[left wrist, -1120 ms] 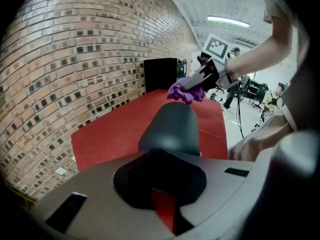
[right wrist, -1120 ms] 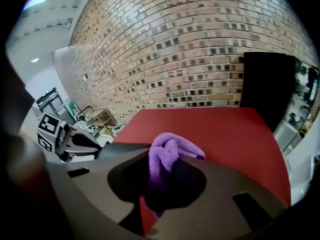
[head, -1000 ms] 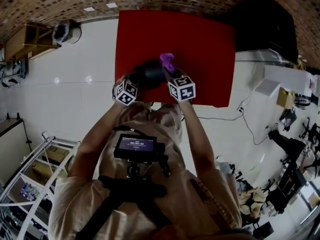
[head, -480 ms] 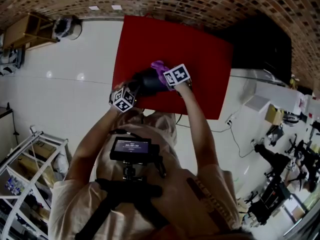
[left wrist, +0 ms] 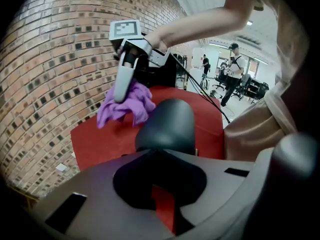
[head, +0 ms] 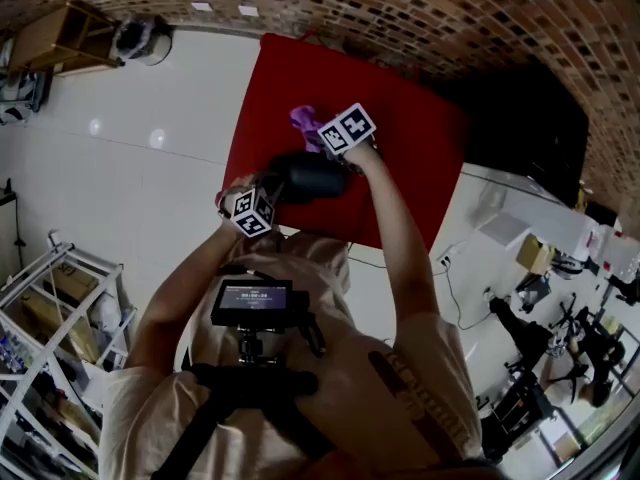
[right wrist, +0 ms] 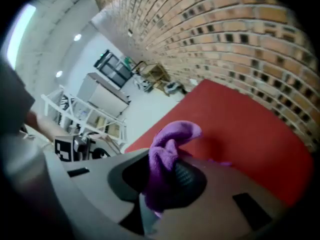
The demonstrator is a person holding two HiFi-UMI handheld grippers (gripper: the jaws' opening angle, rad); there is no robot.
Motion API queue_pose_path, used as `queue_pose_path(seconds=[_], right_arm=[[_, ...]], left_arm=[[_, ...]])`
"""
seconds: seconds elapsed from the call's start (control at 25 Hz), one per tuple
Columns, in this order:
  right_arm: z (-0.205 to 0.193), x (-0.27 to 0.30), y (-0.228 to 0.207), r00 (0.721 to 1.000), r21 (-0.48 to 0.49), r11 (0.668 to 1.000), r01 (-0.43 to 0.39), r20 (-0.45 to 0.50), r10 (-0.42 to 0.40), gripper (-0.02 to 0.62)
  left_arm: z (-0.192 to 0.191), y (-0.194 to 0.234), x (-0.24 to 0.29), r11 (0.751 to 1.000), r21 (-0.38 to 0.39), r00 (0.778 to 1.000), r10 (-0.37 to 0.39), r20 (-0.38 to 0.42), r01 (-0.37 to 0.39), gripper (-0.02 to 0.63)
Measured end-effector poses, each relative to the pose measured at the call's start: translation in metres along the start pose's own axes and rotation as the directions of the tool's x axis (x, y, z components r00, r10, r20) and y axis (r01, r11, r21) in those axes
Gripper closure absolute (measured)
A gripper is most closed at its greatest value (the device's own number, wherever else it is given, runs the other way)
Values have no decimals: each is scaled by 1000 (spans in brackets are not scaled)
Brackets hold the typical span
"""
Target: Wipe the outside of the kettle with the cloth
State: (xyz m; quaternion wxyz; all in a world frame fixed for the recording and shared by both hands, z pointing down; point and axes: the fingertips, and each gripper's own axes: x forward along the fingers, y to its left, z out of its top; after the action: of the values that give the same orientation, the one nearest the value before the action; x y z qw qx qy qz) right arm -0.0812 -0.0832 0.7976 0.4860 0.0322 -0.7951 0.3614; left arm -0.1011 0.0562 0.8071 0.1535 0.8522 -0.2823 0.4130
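While the right gripper (right wrist: 167, 186) is clamping a bunched purple cloth (right wrist: 170, 146) in its jaws and the left gripper (left wrist: 161, 186) is pressing its jaws shut, seemingly on the dark rounded kettle (left wrist: 167, 124), wiping is looking begun, not finished. The kettle is resting by the red mat (head: 405, 118)'s near edge, long axis running away from the left gripper.

You stand at a red table (head: 400, 138) in what looks like a robotics lab or workshop. A brick wall (head: 420, 18) rises behind the table and a glossy white floor (head: 130, 168) spreads to its left, where white metal shelving (head: 50, 298) stands. Right of the table, black stands and rigs (head: 560, 348) crowd the floor beside a trailing cable (head: 455, 278). Other people (left wrist: 232, 79) stand well beyond the table.
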Motion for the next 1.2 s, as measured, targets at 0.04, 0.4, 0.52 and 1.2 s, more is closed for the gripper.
queue_pose_path(seconds=[0.04, 0.4, 0.52, 1.2], right_arm=[[12, 21, 24, 995, -44, 995, -92, -39, 90, 518], [-30, 67, 19, 927, 112, 957, -269, -241, 289, 518], [-65, 50, -44, 955, 302, 924, -235, -107, 277, 518], [-255, 29, -9, 785, 696, 561, -448, 606, -125, 519]], left_arm=[[0, -1, 0, 1000, -1, 1000, -3, -7, 3, 606], [2, -5, -3, 998, -66, 1000, 16, 9, -15, 606], [-1, -2, -4, 998, -62, 1000, 19, 15, -18, 606], [-2, 3, -8, 999, -24, 999, 31, -21, -32, 606]])
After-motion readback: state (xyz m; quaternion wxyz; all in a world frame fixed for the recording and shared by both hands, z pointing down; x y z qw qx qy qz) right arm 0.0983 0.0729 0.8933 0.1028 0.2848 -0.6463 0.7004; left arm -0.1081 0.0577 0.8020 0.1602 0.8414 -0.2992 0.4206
